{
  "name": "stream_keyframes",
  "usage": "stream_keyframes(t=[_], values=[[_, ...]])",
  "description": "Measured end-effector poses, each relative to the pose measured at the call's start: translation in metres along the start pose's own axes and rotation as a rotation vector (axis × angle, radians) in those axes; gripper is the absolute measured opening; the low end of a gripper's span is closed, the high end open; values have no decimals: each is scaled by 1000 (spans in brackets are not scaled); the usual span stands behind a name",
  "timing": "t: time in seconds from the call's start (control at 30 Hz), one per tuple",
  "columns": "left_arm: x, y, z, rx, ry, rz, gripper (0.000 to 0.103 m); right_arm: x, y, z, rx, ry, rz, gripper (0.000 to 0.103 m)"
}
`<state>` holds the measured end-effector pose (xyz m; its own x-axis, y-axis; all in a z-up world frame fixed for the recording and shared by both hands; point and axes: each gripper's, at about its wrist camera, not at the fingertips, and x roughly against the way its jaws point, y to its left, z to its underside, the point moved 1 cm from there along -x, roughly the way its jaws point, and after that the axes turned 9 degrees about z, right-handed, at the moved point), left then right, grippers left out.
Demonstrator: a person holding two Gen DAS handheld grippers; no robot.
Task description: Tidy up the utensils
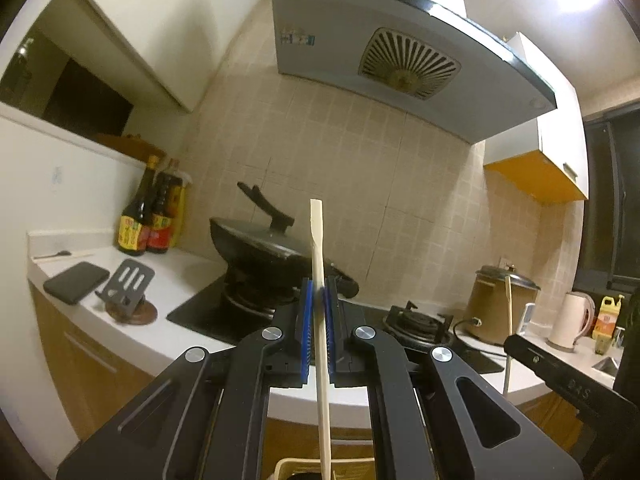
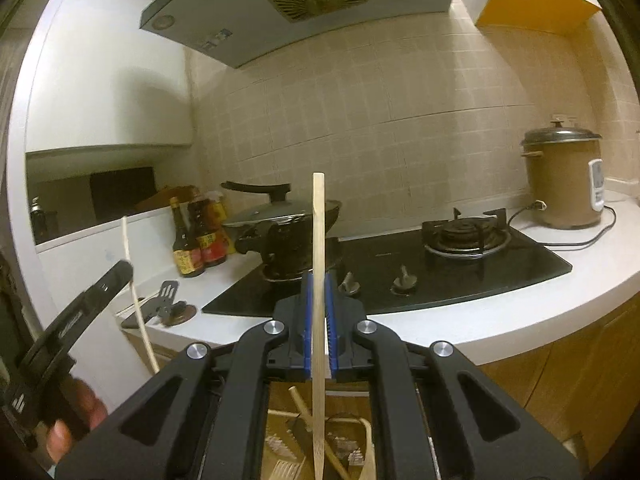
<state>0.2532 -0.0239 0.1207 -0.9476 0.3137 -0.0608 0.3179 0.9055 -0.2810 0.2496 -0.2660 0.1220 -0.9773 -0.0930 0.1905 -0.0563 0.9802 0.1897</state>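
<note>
We hold the left gripper [image 1: 319, 294] pinched on a pale wooden chopstick [image 1: 317, 240], its blue pads [image 1: 306, 308] pressed against the stick from both sides; the chopstick stands nearly upright, its square top above the jaws and its lower part running down toward a cream utensil holder [image 1: 286, 473] at the bottom edge. Our right gripper [image 2: 319, 294] is likewise clamped on a second bamboo chopstick [image 2: 318, 220], upright, with its thin end reaching down among other wooden utensils [image 2: 304, 408] in a basket below.

Beyond the fingers sits the black glass hob [image 2: 460, 264] set in a white counter [image 2: 500, 320]. On its left burner stands a lidded black wok [image 1: 260, 240]; the other burner [image 2: 466, 236] is bare. Left of the wok are soy sauce bottles [image 1: 136, 228] with yellow and red labels, whose print is too small for us to read. A black phone [image 1: 76, 282] and a slotted metal stand [image 1: 128, 284] lie near them. A brown rice cooker [image 2: 560, 184] stands right of the hob, plugged in. The range hood [image 1: 400, 68] above carries a small sticker we cannot read. Raised lettering on the other gripper's arm is blurred.
</note>
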Motion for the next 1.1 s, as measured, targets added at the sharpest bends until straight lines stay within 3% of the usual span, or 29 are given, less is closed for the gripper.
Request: stream_keyframes(t=[0.37, 0.53, 0.63, 0.7, 0.77, 1.03, 1.1], values=[[-16, 11, 32, -4, 47, -33, 4, -15, 16, 29, 100, -54, 47, 5], [-13, 12, 39, -9, 74, -17, 4, -11, 8, 40, 76, -46, 17, 5], [-4, 14, 40, 0, 100, -5, 9, -4, 0, 47, 58, 2, -3, 6], [9, 15, 39, 9, 113, 10, 23, 5, -6, 52, 45, 40, -16, 15], [22, 16, 37, 18, 115, 16, 33, 17, -10, 54, 42, 48, -9, 53], [89, 1, 24, -15, 151, 34, 55, 89, -6, 56, 70, 91, 25, 56], [109, -7, 22, -36, 157, 46, 60, 107, -3, 58, 88, 90, 37, 63]])
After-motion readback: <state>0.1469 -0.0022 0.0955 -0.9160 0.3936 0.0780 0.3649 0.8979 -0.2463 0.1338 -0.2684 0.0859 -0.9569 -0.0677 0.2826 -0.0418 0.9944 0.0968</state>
